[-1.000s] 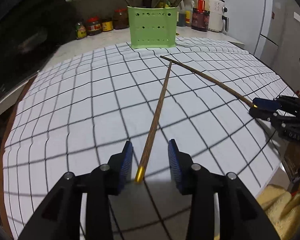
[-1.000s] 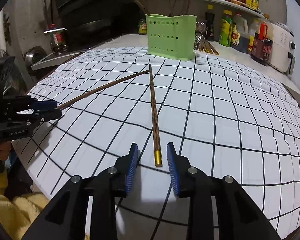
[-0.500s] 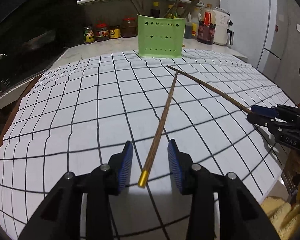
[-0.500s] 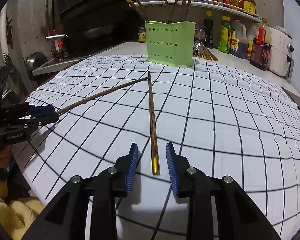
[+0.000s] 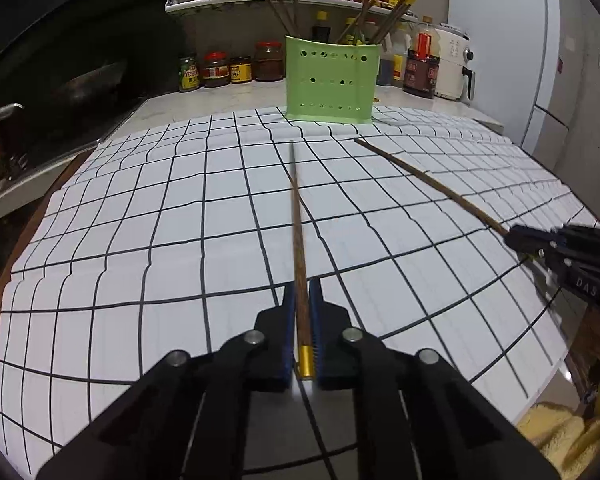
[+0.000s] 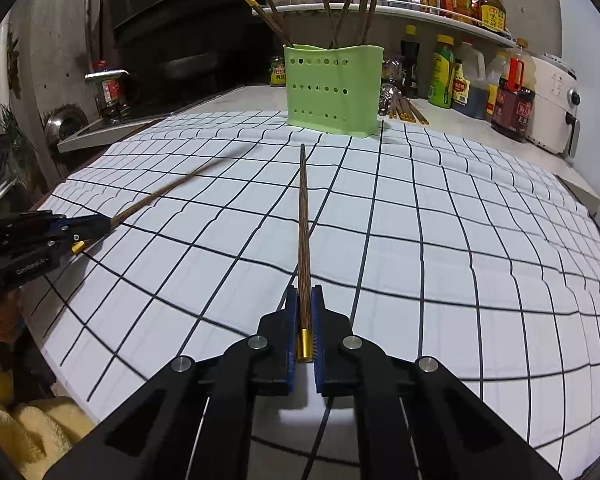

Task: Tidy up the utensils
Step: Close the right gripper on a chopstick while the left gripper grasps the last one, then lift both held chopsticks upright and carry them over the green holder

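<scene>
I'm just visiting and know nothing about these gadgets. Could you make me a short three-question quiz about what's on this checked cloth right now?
1. True or false: the left gripper is shut on a chopstick.
2. What does the right gripper hold: A) a spoon B) a chopstick C) nothing?
3. What colour is the holder with chopsticks standing in it, at the far edge of the checked cloth?

Key: 1 true; 2 B; 3 green.
</scene>
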